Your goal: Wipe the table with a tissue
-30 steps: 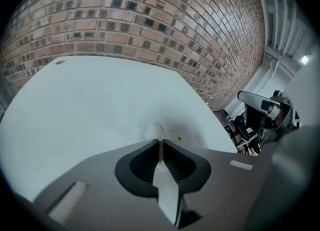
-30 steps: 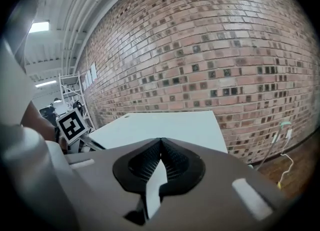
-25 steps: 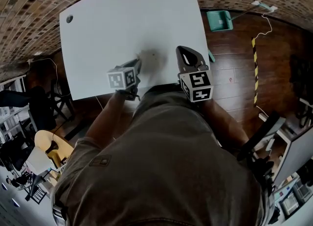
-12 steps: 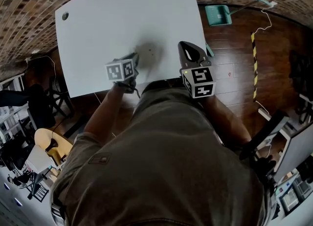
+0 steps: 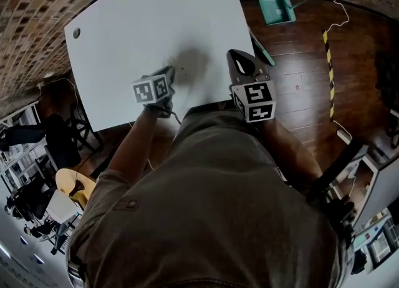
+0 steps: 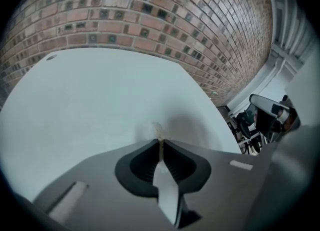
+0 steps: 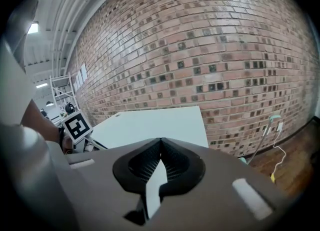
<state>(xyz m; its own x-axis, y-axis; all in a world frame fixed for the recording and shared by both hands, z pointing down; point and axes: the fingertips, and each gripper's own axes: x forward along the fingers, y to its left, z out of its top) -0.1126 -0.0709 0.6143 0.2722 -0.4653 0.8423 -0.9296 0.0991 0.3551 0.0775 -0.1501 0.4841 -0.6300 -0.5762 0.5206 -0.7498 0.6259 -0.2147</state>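
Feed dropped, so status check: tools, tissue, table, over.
Left tool shut on tissue, tips at white table. Right tool shut, empty, held near table edge. No obstruction seen.

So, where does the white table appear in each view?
Head view: the table fills the upper left-centre.
Left gripper view: the table spans the whole middle.
Right gripper view: the table lies at centre, smaller.
Shared landmark: the brick wall behind it.

1 table point(image 5: 143, 31), 1 tissue point(image 6: 156, 129), 1 dustpan point(image 5: 277, 11) — 2 tools point(image 5: 169, 76) point(image 5: 237, 57)
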